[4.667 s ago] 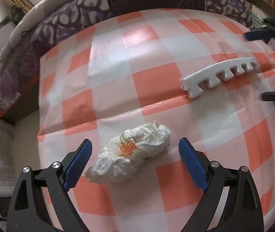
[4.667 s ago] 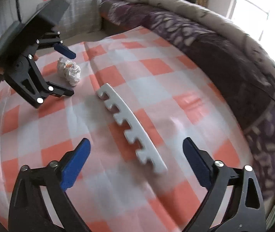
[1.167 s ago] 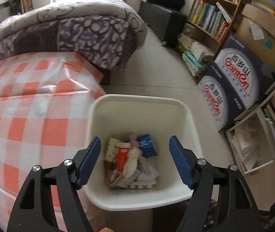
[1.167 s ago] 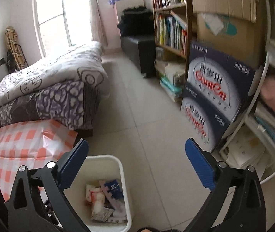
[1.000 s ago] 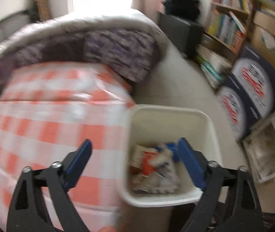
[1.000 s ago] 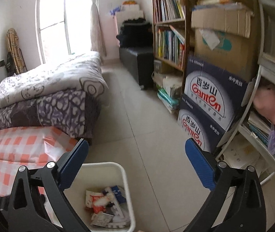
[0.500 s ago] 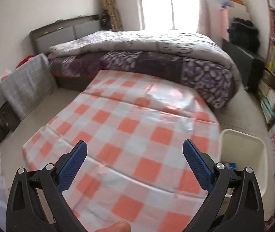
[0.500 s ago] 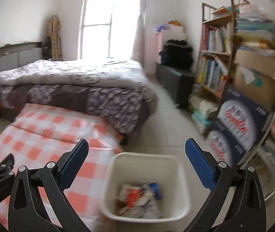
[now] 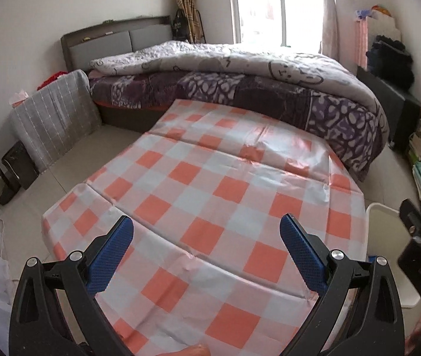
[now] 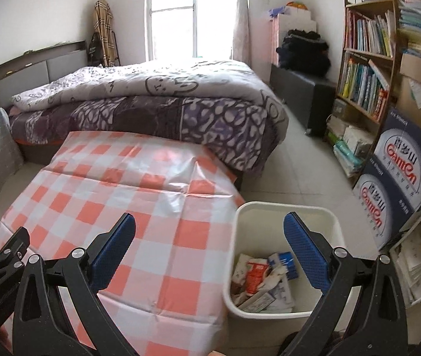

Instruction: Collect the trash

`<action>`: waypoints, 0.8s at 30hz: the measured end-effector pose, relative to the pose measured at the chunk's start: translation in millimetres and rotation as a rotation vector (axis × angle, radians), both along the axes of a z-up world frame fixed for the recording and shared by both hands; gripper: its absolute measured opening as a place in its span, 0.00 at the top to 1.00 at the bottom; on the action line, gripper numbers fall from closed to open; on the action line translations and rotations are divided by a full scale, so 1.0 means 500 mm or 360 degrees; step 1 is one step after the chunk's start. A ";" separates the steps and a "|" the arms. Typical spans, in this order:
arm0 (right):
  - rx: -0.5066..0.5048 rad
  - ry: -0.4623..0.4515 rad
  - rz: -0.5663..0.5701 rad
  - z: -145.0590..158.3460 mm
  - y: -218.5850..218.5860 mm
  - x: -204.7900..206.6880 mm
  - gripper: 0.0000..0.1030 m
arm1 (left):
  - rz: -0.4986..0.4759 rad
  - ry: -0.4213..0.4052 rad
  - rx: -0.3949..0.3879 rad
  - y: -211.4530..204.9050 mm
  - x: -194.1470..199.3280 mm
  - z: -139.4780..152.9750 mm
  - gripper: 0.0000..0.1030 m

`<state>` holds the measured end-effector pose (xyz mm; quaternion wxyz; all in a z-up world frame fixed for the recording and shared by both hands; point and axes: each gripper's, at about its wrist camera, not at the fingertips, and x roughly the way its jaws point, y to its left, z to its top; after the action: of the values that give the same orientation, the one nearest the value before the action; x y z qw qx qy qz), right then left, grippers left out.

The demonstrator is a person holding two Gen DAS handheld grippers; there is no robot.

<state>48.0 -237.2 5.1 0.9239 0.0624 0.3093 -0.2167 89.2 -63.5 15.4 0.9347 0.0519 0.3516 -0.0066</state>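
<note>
Both grippers are spread wide with nothing between the fingers: my left gripper [image 9: 206, 249] hangs over the checked table, my right gripper [image 10: 209, 247] is up over the table's corner with the bin just ahead of its right finger. Two tools, two blue ribbed pads each, black plastic arms with small silver screws.

One trash bin [image 10: 287, 207], off-white plastic, squarish with rounded corners and a smooth rolled rim. It stands on the tiled floor, right against the table's edge, ahead and to the right of my right gripper. From the left wrist view I only catch a slice of its rim [image 9: 381, 207] far off to the right, partly behind my other tool.

The trash [image 10: 265, 279] sits in a jumble at the bottom of the bin: crumpled white paper, a red-and-white wrapper, a blue-and-white packet, flat bits of card. Can't count the pieces, they overlap too much.

One tablecloth [image 9: 225, 184], glossy and plasticky, orange, pink and white squares, creased along fold lines. One bed [image 10: 157, 101] beyond it with a grey and purple patterned quilt. Two big stacked boxes [image 10: 397, 175] with red lettering to my right.
</note>
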 end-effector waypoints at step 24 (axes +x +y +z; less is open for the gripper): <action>0.0031 -0.0001 0.0027 0.006 0.003 -0.001 0.07 | 0.0066 -0.0018 -0.0078 0.027 0.000 0.018 0.07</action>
<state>47.3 -235.5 8.2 0.9251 0.0690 0.3116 -0.2059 89.1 -50.1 24.2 0.9375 0.0218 0.3471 0.0047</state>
